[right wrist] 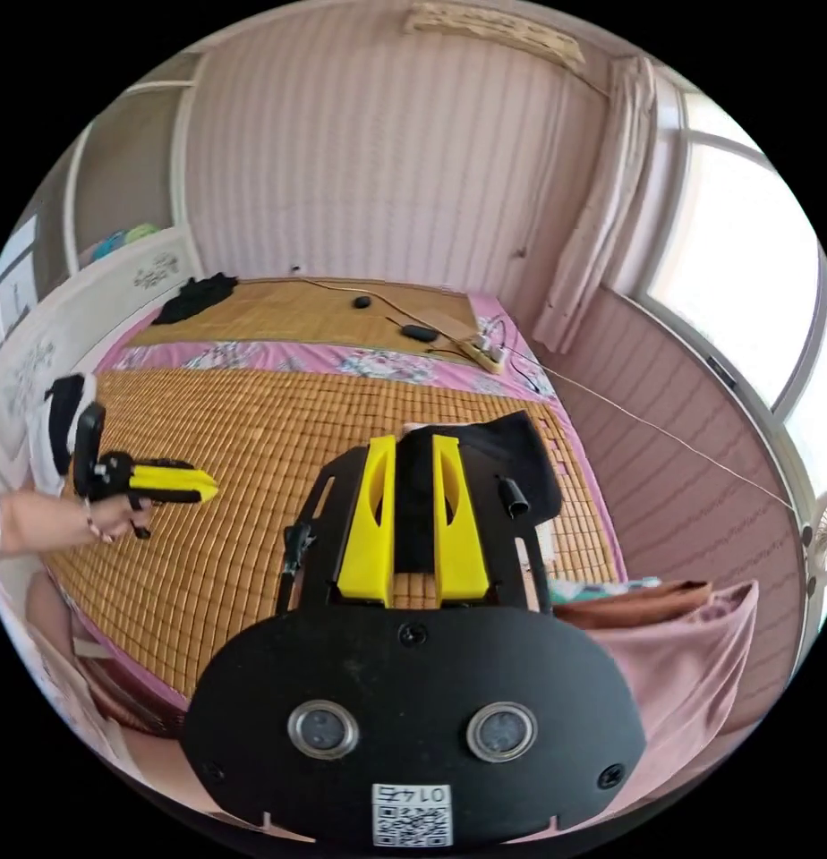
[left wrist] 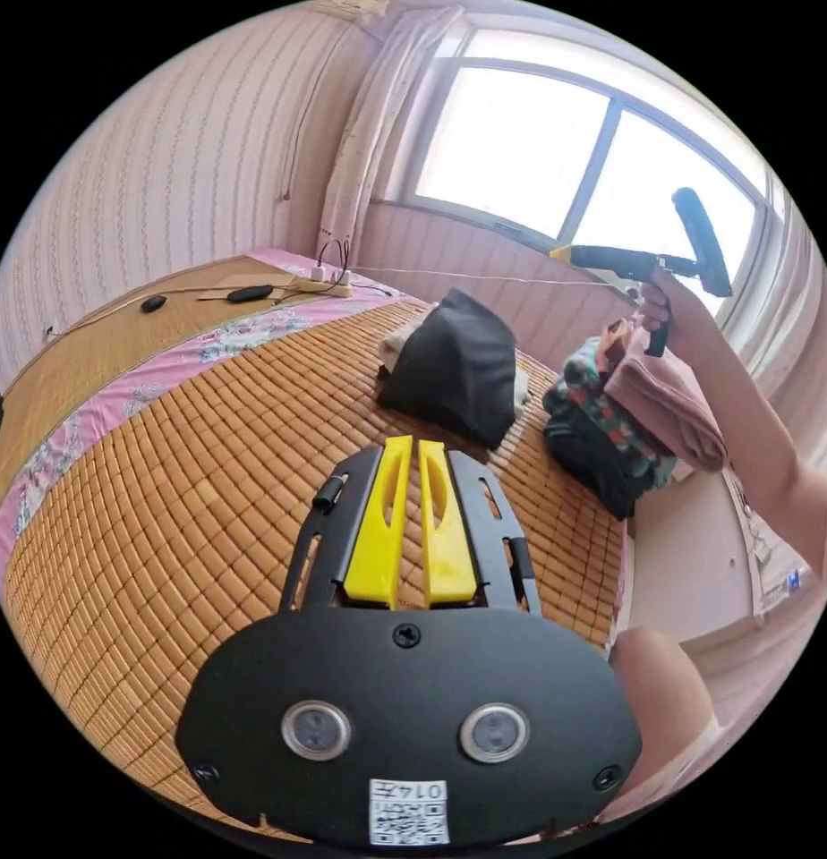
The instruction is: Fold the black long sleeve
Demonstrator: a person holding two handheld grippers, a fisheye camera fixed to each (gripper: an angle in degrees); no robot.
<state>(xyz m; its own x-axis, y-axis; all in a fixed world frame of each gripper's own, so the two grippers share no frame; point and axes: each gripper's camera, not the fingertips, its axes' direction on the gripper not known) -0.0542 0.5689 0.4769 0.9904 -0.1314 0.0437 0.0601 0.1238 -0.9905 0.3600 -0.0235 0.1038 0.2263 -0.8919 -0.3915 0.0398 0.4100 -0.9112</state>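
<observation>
A woven mat [left wrist: 208, 465] covers the bed, and the black long sleeve [left wrist: 454, 367] is bunched at its far edge. The left hand-held gripper [left wrist: 412, 447] is held closed and empty, the right hand-held gripper [right wrist: 412, 443] slightly parted, empty. Neighbouring clothes [left wrist: 610, 420] could be snagged.
</observation>
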